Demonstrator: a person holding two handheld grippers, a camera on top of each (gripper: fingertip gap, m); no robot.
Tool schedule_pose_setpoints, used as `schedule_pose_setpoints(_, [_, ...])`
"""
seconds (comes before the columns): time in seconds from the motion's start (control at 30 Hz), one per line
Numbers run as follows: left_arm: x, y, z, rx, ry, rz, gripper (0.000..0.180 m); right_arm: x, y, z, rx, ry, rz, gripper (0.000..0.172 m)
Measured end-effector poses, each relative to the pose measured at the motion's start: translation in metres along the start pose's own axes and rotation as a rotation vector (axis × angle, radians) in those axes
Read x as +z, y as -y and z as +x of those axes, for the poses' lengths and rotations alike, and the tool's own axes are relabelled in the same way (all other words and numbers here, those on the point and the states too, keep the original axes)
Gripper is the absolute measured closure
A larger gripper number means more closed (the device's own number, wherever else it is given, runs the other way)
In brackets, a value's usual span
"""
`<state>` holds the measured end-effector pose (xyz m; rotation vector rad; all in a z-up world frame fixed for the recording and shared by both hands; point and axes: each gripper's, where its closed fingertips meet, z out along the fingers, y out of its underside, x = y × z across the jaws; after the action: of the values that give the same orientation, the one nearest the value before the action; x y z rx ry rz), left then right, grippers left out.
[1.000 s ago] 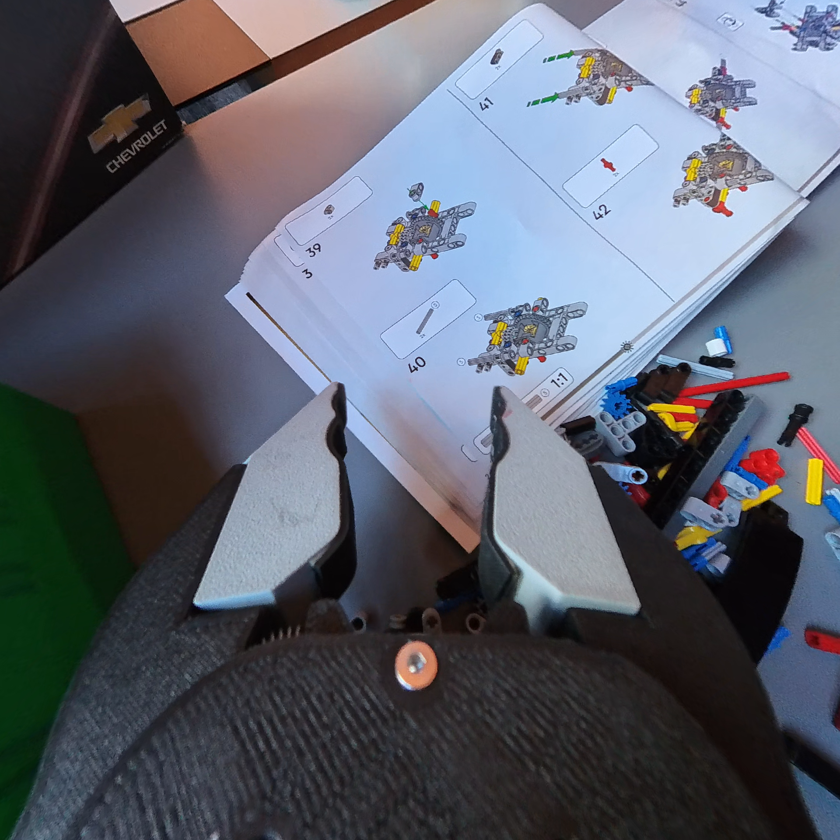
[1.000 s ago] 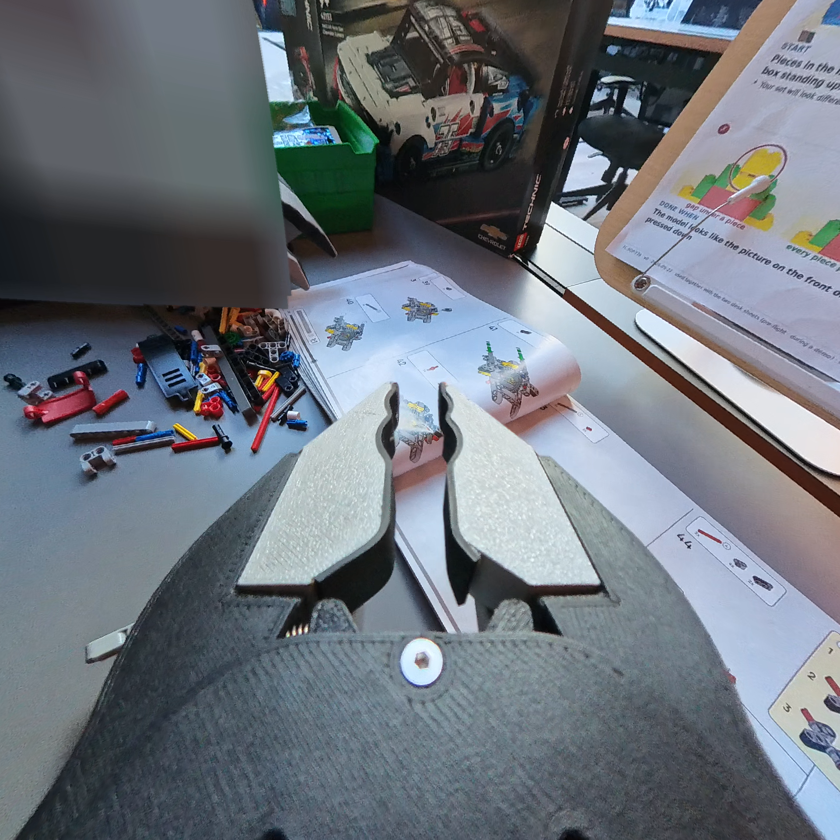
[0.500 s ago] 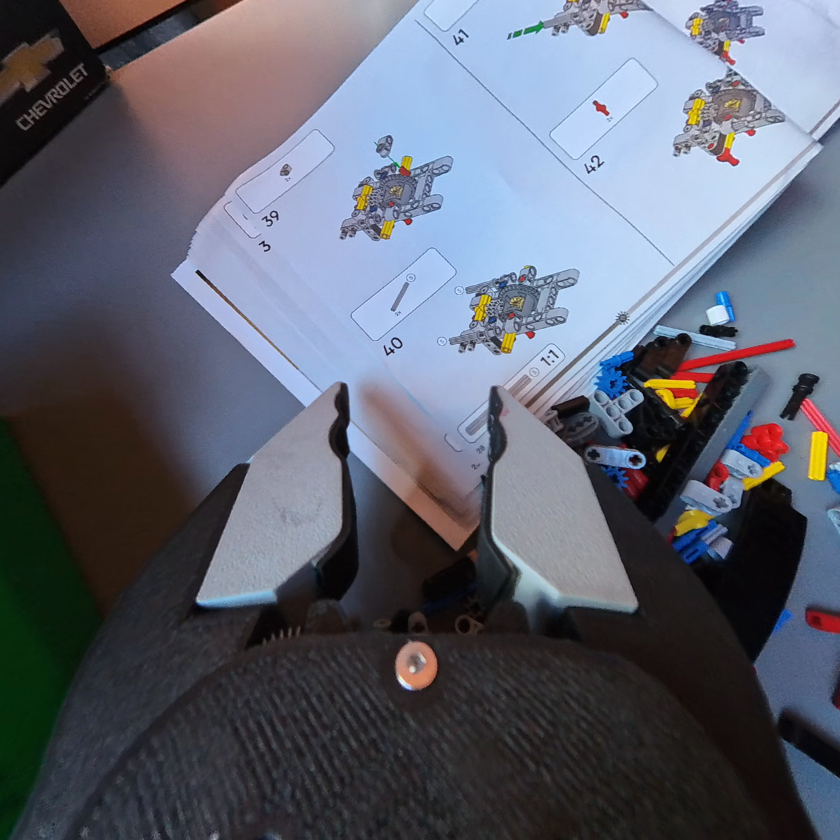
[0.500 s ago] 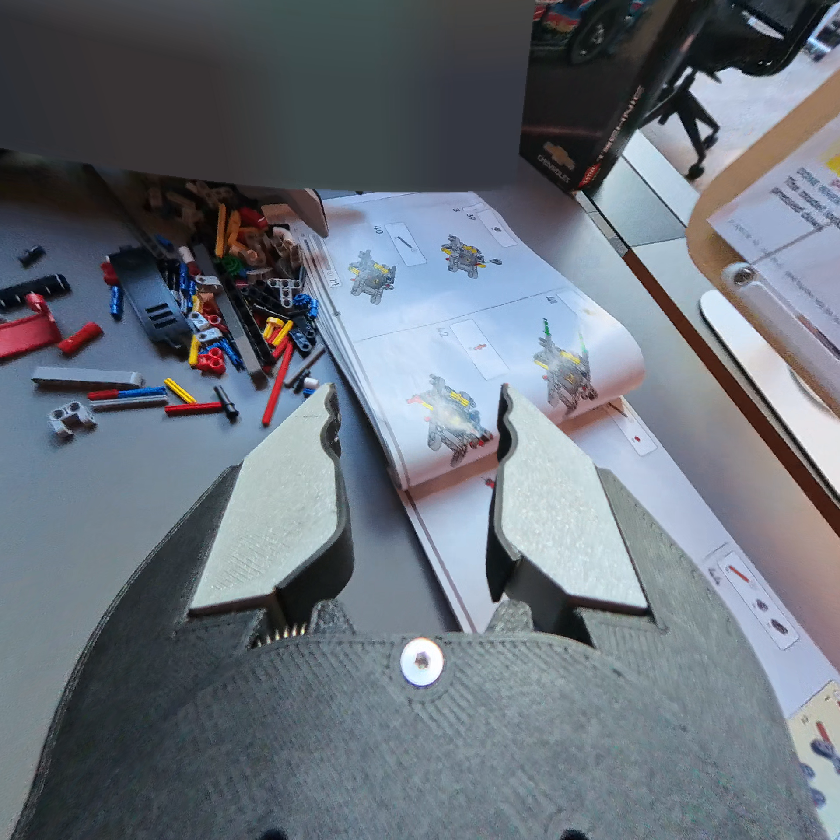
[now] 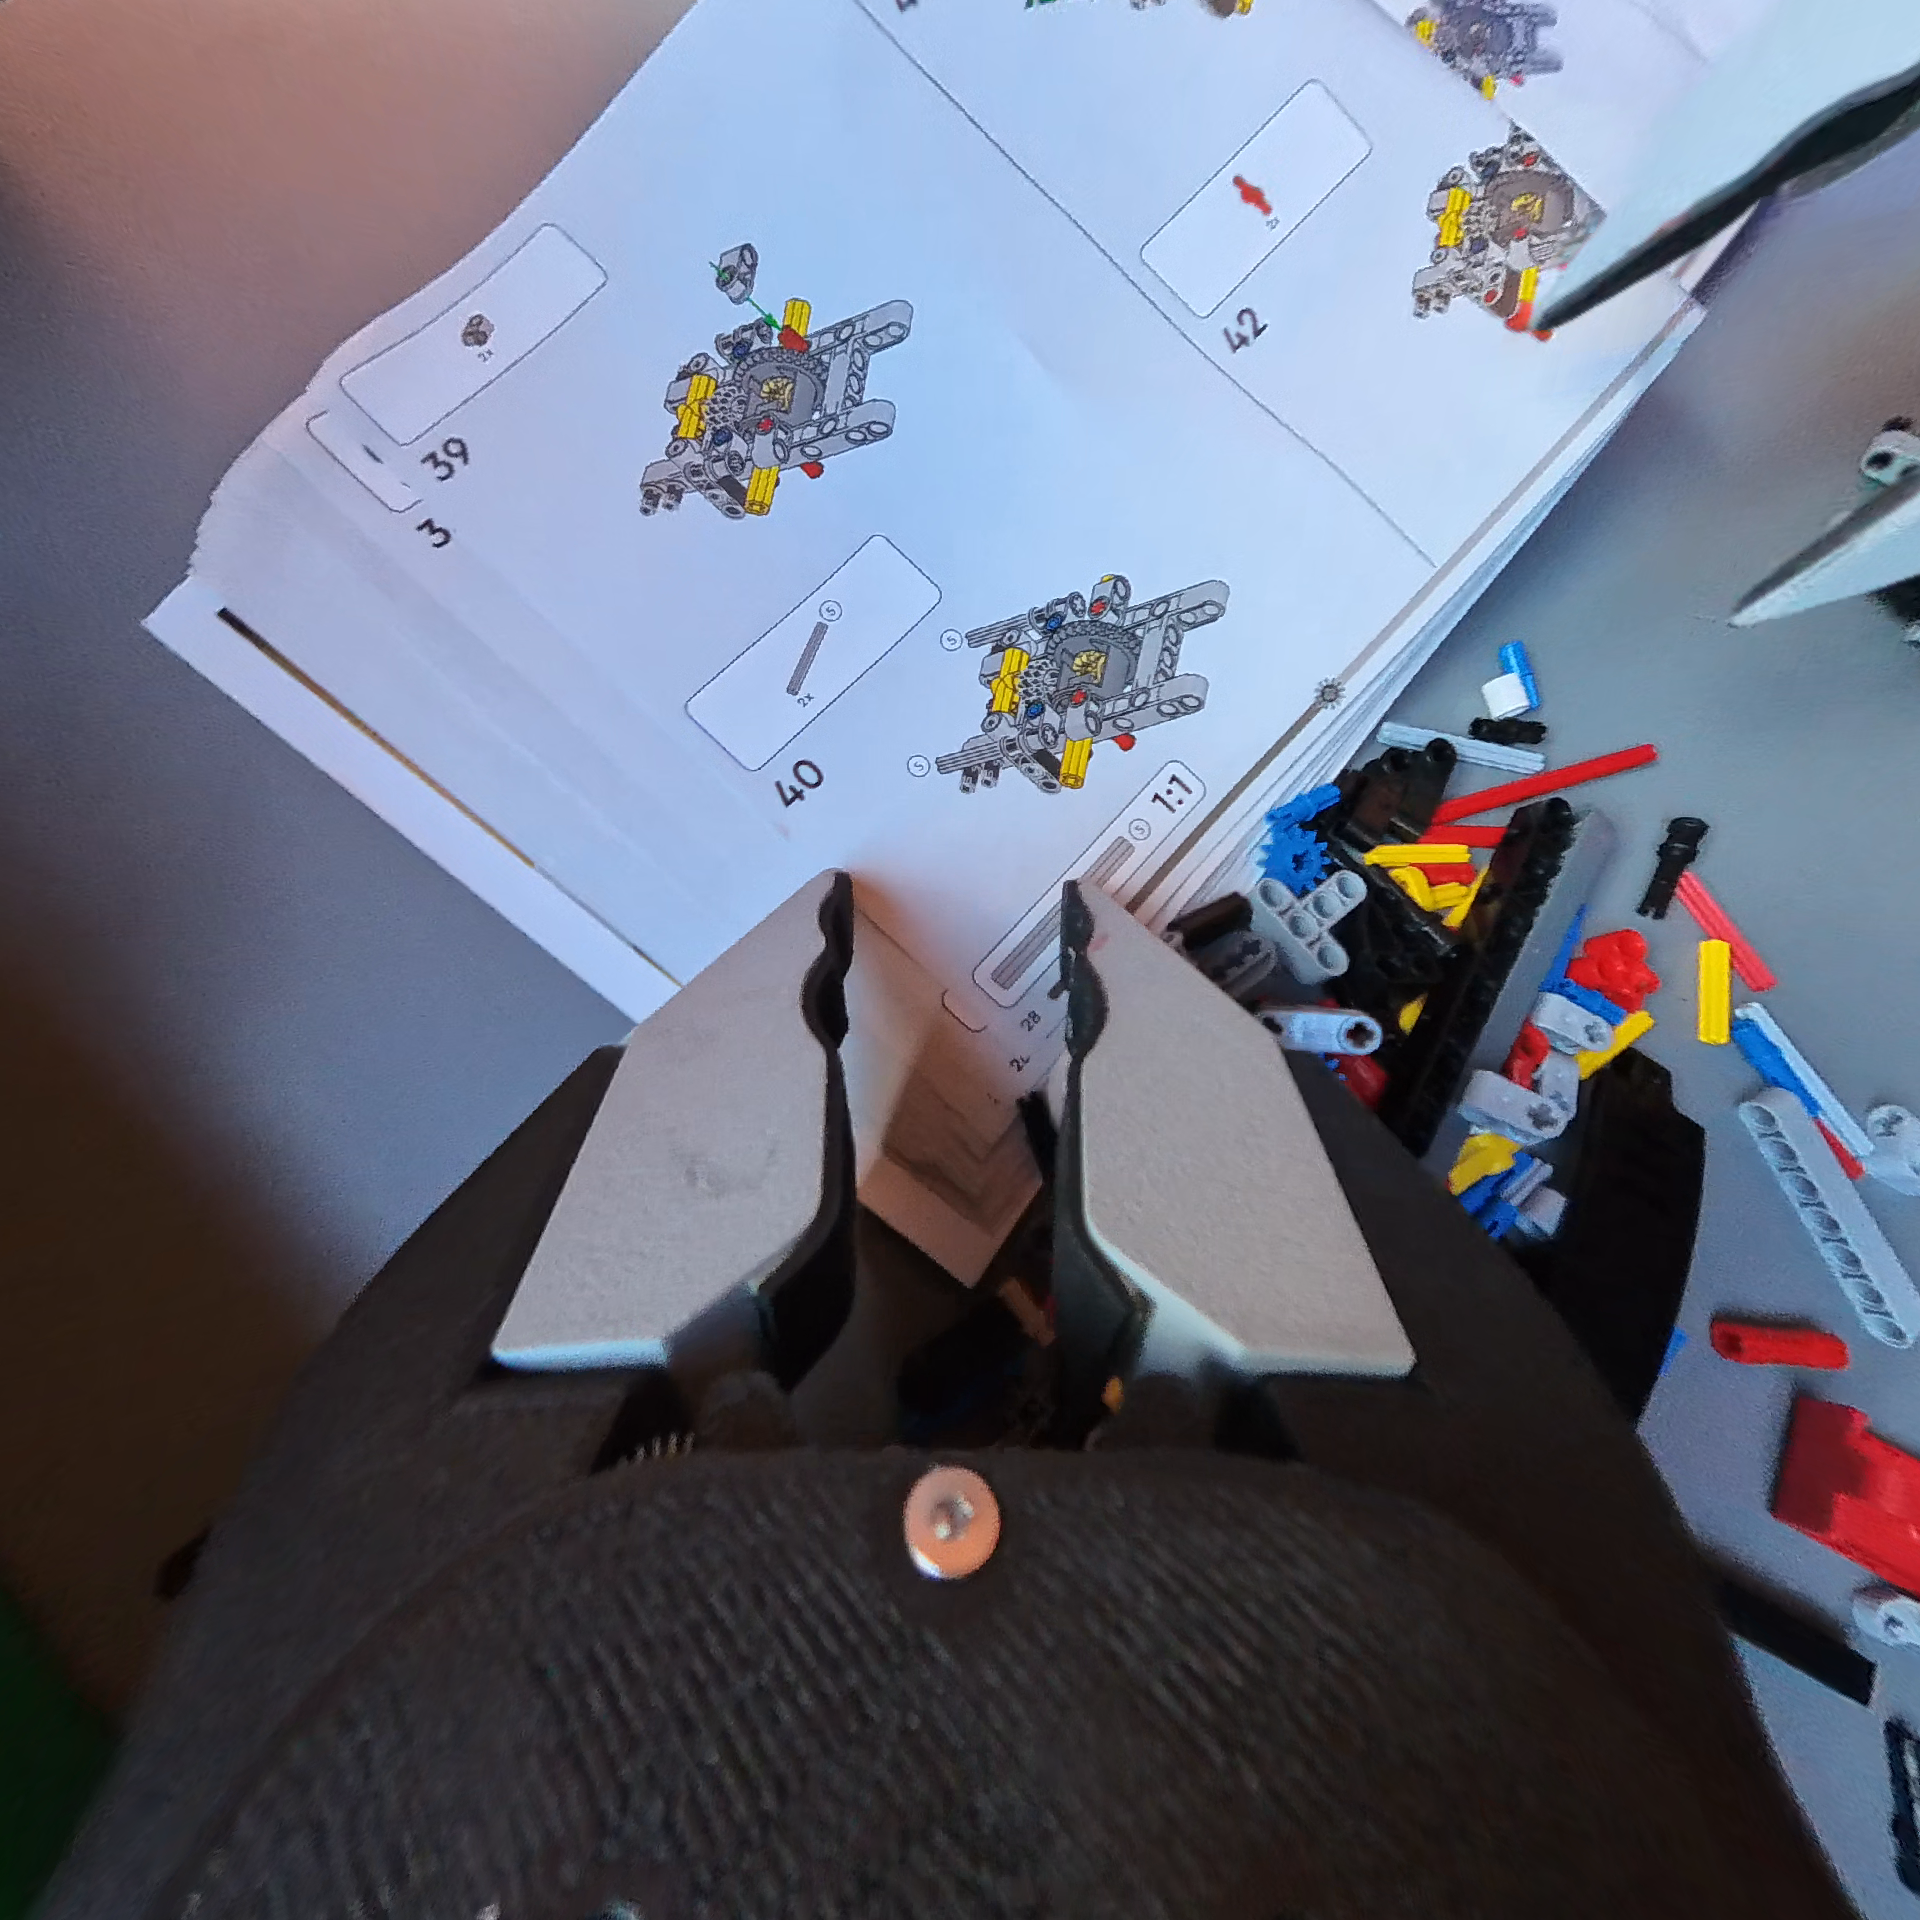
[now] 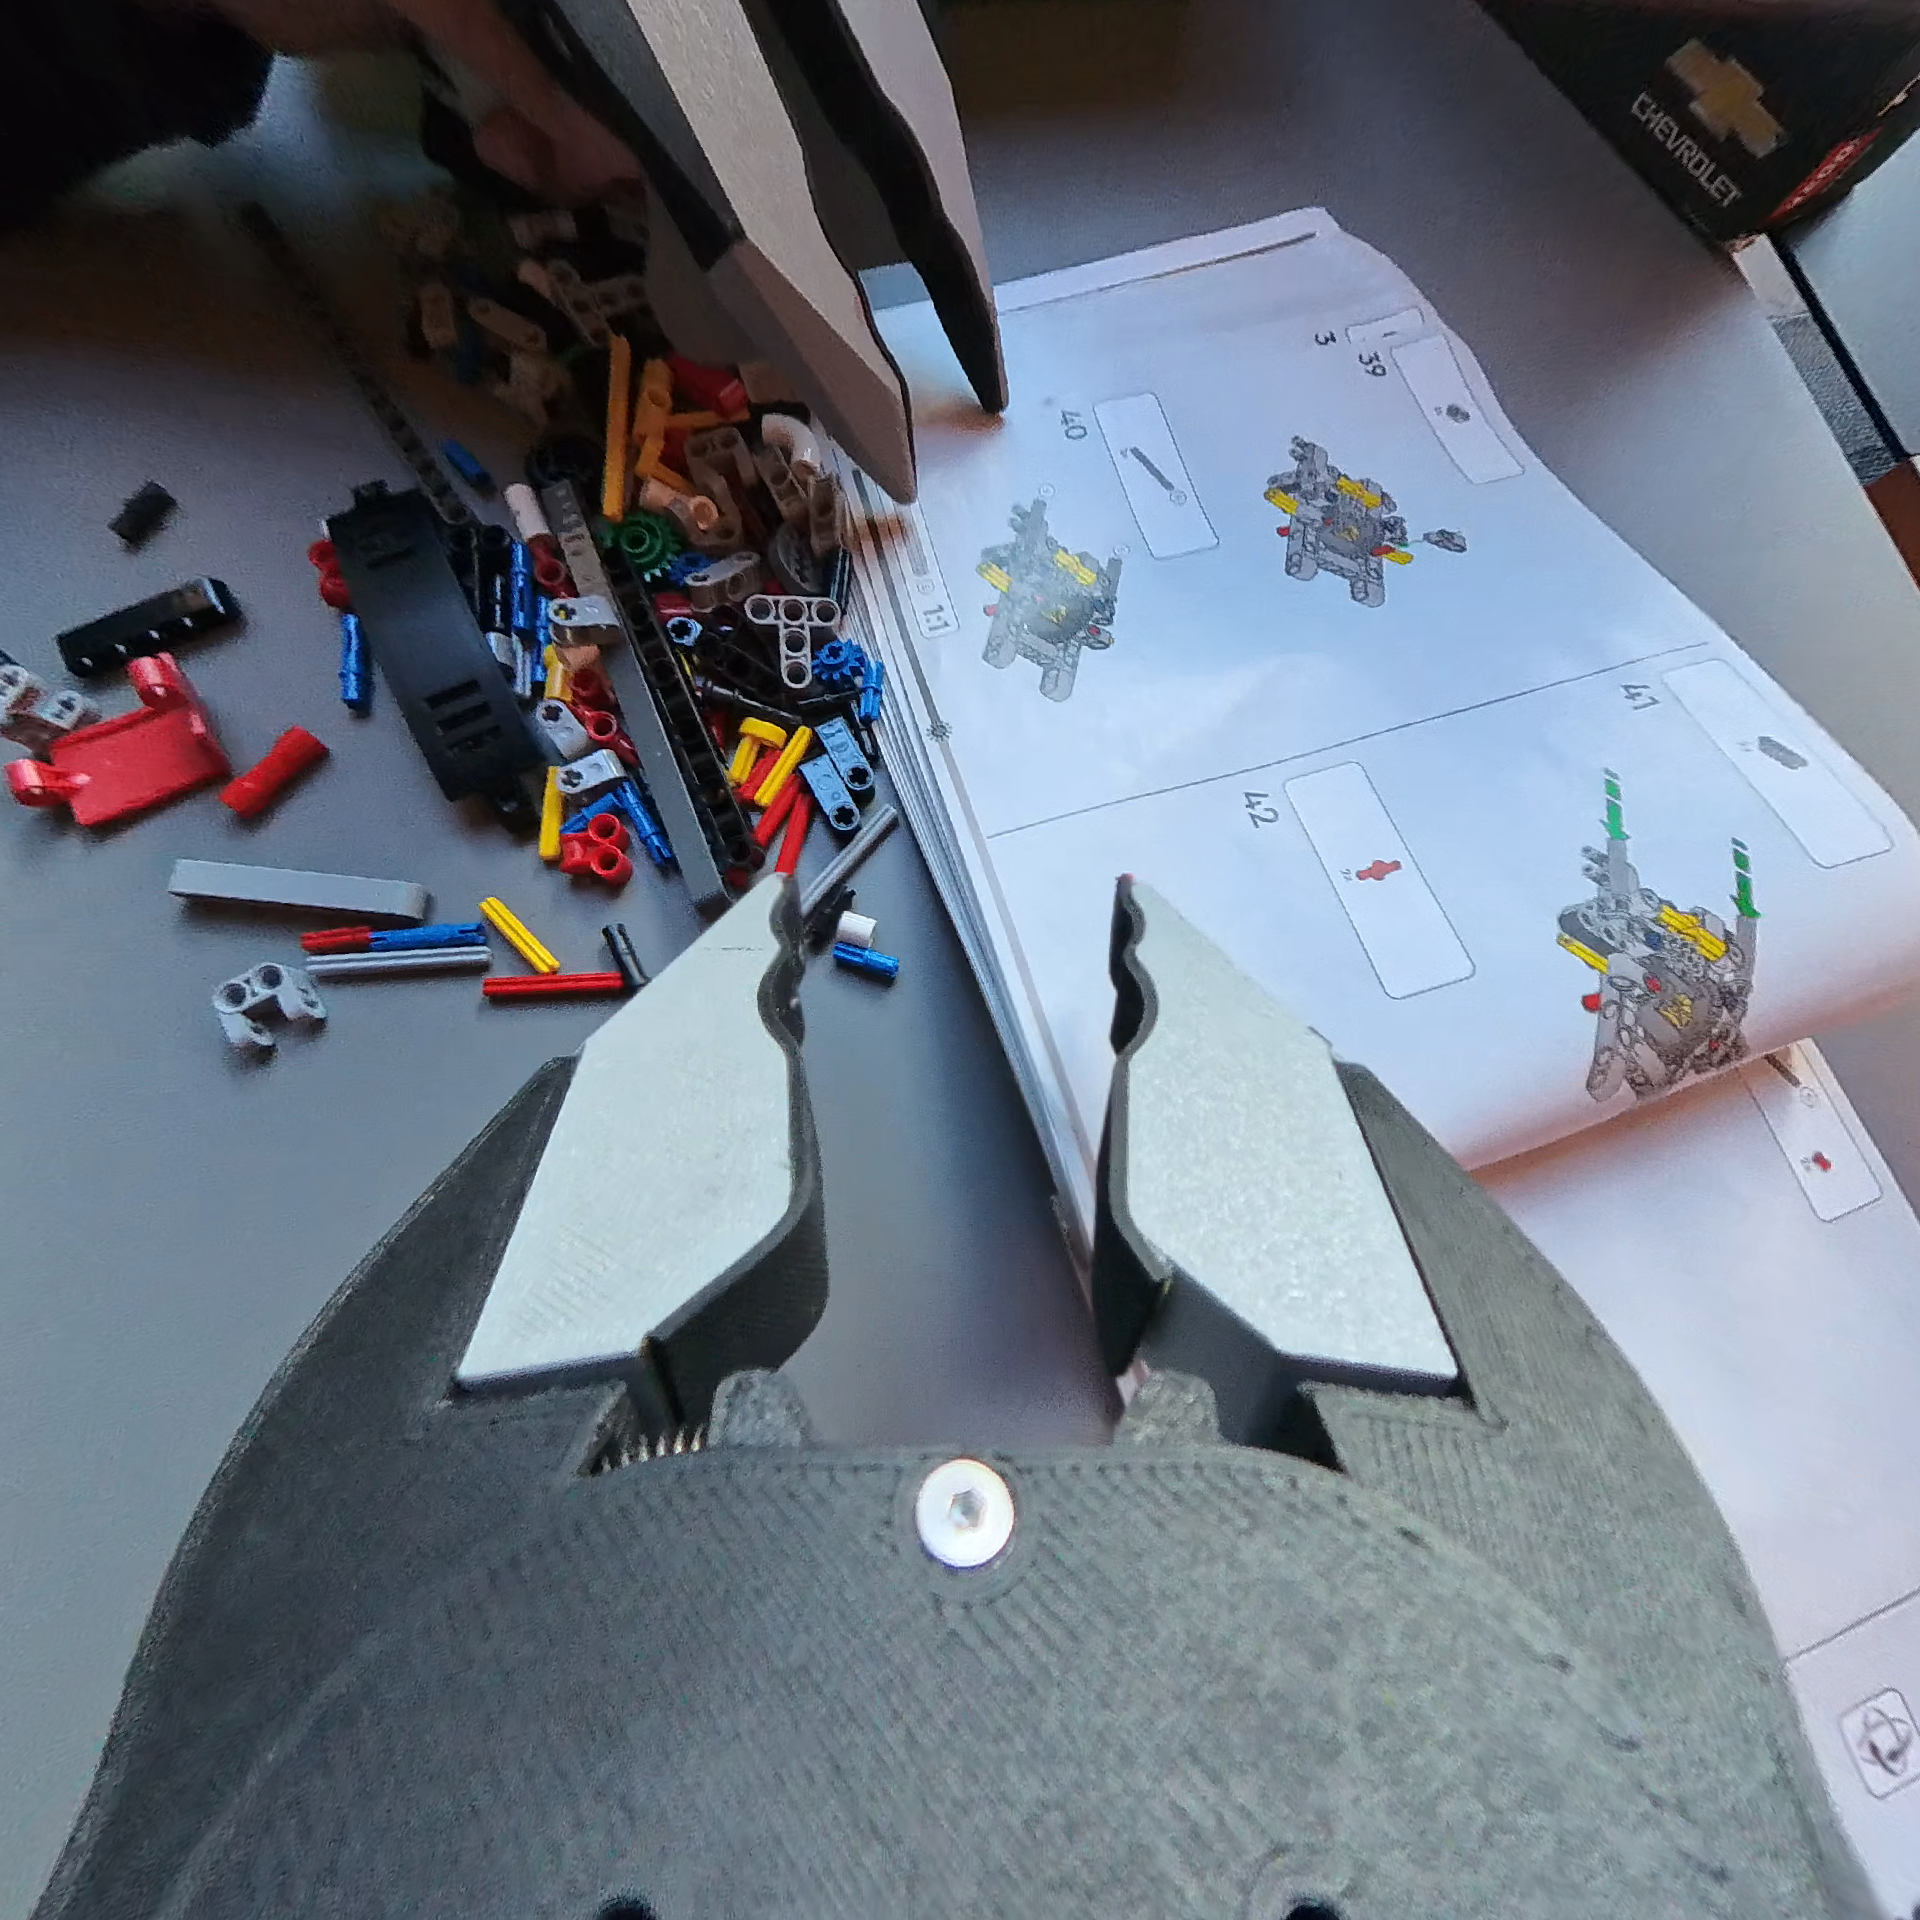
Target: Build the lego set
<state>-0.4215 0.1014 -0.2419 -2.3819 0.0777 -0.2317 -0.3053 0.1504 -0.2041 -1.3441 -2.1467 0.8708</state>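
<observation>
The left tool (image 5: 951, 914), jaws parted and empty, hovers over the open instruction booklet's (image 5: 935, 436) near corner, while the right tool (image 6: 951, 914), also released, straddles its page edge beside the loose bricks (image 6: 665, 644).

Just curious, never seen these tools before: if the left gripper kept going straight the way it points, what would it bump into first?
Most likely the open instruction booklet: the left gripper hangs open over its near corner, apparently almost on the page, though depth is unclear.
</observation>
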Motion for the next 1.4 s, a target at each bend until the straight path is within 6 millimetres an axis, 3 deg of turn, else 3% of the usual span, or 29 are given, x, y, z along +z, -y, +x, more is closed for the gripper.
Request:
schedule_pose_setpoints(0.2, [0.003, 0.001, 0.003, 0.037, 0.023, -0.013, 0.142, -0.002, 0.002, 0.017, 0.009, -0.069, -0.038, 0.122])
schedule_pose_setpoints(0.33, [0.003, 0.0, 0.005, 0.056, 0.027, -0.024, 0.142, 0.009, 0.01, 0.024, -0.036, -0.09, -0.098, 0.125])
schedule_pose_setpoints(0.57, [0.002, 0.0, 0.006, 0.053, 0.01, -0.023, 0.142, 0.036, 0.019, 0.018, -0.155, -0.135, -0.172, 0.123])
schedule_pose_setpoints(0.83, [0.002, -0.001, 0.006, 0.063, 0.017, -0.03, 0.141, 0.037, 0.025, 0.015, -0.187, -0.169, -0.156, 0.114])
schedule_pose_setpoints(1.2, [0.002, -0.001, 0.007, 0.06, 0.01, -0.028, 0.141, 0.049, 0.012, 0.018, -0.179, -0.174, -0.201, 0.111])
schedule_pose_setpoints(1.4, [0.002, -0.001, 0.007, 0.054, 0.007, -0.023, 0.142, 0.043, 0.01, 0.03, -0.227, -0.252, -0.24, 0.104])
